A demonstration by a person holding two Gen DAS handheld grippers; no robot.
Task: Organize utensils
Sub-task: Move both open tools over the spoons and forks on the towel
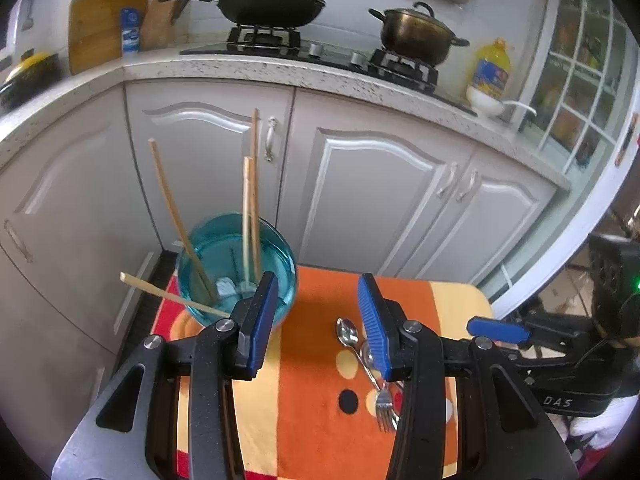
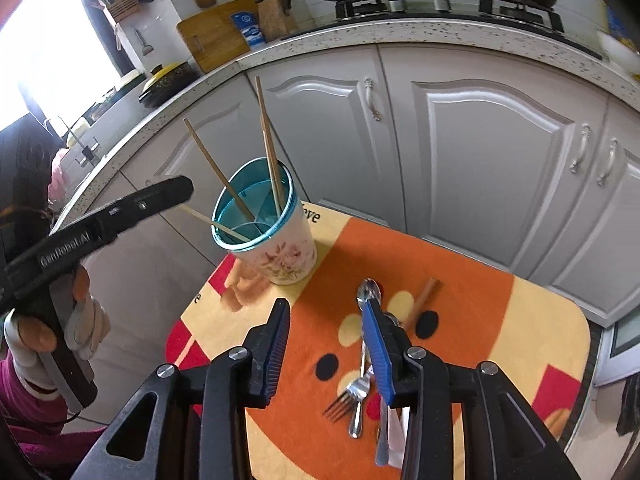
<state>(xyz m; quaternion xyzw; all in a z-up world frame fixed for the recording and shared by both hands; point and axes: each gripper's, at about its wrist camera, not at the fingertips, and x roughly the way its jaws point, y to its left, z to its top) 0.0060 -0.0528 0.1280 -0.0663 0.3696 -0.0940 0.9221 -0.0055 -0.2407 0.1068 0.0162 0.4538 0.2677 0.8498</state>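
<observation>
A cup [image 2: 280, 256] with a floral outside and a teal inside [image 1: 240, 264] stands at the far left of the orange patterned mat [image 2: 500, 320]. Several wooden chopsticks [image 1: 250, 200] lean in it. My left gripper [image 1: 318, 312] hovers just right of the cup, open and empty. On the mat lie a spoon [image 1: 347, 334] and a fork [image 1: 384, 404], partly hidden by its right finger. My right gripper [image 2: 326, 340] is open above the mat with nothing between its fingers. A spoon [image 2: 368, 290], a fork [image 2: 348, 394] and another metal utensil [image 2: 382, 436] lie beside its right finger.
White cabinet doors [image 1: 380, 184] stand close behind the small table. The speckled counter [image 1: 280, 68] above carries a stove with a wok [image 1: 272, 8] and a pot [image 1: 416, 36], an oil bottle [image 1: 492, 68] and a cutting board [image 2: 216, 36]. A short brown piece [image 2: 426, 296] lies on the mat.
</observation>
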